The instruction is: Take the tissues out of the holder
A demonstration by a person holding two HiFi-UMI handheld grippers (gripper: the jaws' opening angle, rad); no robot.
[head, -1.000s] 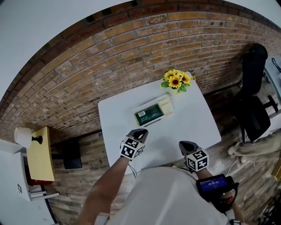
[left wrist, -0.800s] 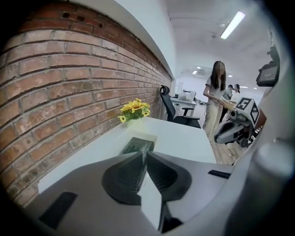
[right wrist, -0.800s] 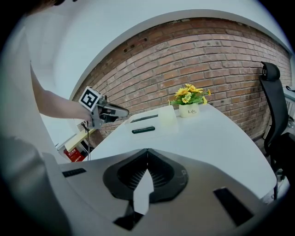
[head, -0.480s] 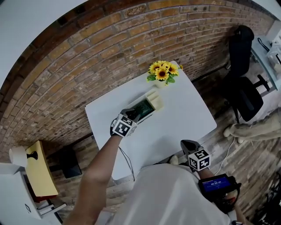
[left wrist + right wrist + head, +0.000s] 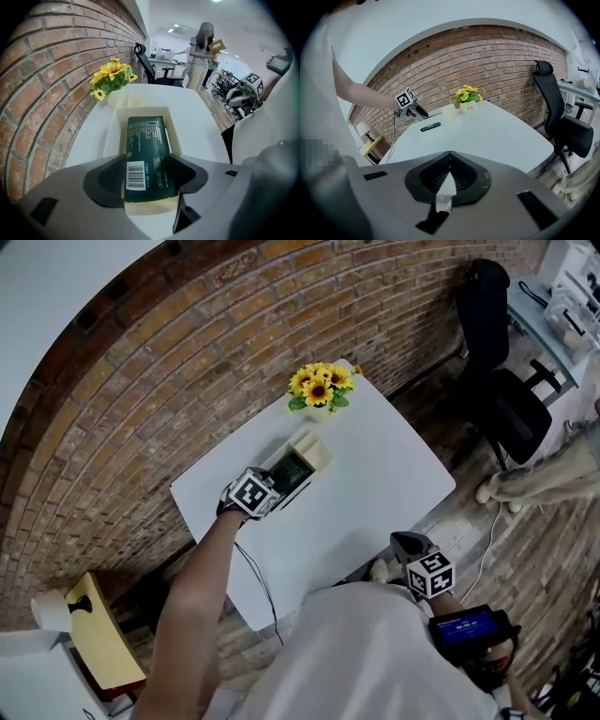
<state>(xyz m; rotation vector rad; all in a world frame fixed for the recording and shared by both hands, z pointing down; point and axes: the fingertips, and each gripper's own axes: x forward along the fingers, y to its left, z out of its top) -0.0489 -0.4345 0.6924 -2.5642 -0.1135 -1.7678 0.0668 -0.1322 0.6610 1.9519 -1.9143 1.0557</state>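
A dark green tissue pack (image 5: 145,145) lies flat in a white open-topped holder (image 5: 112,136) on the white table (image 5: 375,484). My left gripper (image 5: 146,161) reaches over the holder's near end. Its jaws are opening, and they stand on either side of the pack's near end without clamping it. From the head view the left gripper (image 5: 272,484) sits at the pack (image 5: 291,472), which is still in the holder (image 5: 314,454). My right gripper (image 5: 449,171) is shut and empty. It hangs at the table's near edge (image 5: 412,549).
A small pot of sunflowers (image 5: 319,385) stands at the table's far corner by the brick wall, just behind the holder. A black office chair (image 5: 497,381) is off to the right. A yellow side table with a lamp (image 5: 94,634) stands left. A person (image 5: 201,51) stands far off.
My left gripper has travelled from the table's near edge out to the holder, and its jaws have gone from shut to spread around the pack. The right gripper has stayed put.
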